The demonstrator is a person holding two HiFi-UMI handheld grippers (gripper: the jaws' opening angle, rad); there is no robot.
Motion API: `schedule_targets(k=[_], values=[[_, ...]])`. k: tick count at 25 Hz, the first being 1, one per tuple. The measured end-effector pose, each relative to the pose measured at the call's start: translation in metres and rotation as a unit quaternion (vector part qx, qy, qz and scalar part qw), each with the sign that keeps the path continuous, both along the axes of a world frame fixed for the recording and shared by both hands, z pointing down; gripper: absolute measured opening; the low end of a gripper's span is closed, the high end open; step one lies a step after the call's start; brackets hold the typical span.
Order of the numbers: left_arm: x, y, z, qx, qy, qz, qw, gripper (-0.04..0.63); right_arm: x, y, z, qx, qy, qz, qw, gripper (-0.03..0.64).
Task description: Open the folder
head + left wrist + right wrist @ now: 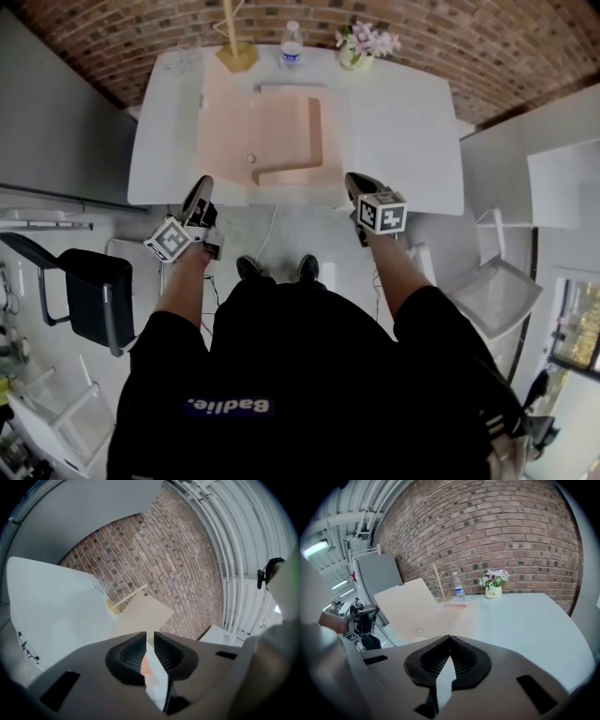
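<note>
Here, the peach folder lies on the desk, its cover tilted up beyond my left claw, slightly parted on nothing, right claw shut and empty; unheld, the cover could flop shut.

Item: white rectangular table, set against brick wall.
Carried on top:
- pink folder, laid open at centre-left, near edge at table's near edge; left cover seen raised at slant in right gripper view.
- wooden stand on yellow base, far edge.
- water bottle, just beside stand.
- flower pot, pink blooms, right of bottle.
- clear glass, far left corner.
</note>
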State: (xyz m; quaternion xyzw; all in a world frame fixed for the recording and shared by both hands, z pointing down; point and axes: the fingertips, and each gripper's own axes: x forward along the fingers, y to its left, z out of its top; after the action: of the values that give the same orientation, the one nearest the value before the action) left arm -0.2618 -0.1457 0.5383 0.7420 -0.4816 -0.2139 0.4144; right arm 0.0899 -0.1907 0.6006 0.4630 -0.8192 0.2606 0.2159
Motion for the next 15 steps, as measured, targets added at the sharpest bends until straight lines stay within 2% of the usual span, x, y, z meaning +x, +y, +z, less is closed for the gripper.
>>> schedule_targets(k=[8,15], values=[[0.037,0.037,-0.045,0.036,-0.005,0.012,0.9993,0.015,0.001,0.031,-0.06,0.045,-0.067,-0.009,0.997,0.028],[0.072,0.071,-0.087,0.076,-0.011,0.041,0.9962,0.003,-0.003,0.069,-0.096,0.064,-0.11,-0.023,0.992,0.028]])
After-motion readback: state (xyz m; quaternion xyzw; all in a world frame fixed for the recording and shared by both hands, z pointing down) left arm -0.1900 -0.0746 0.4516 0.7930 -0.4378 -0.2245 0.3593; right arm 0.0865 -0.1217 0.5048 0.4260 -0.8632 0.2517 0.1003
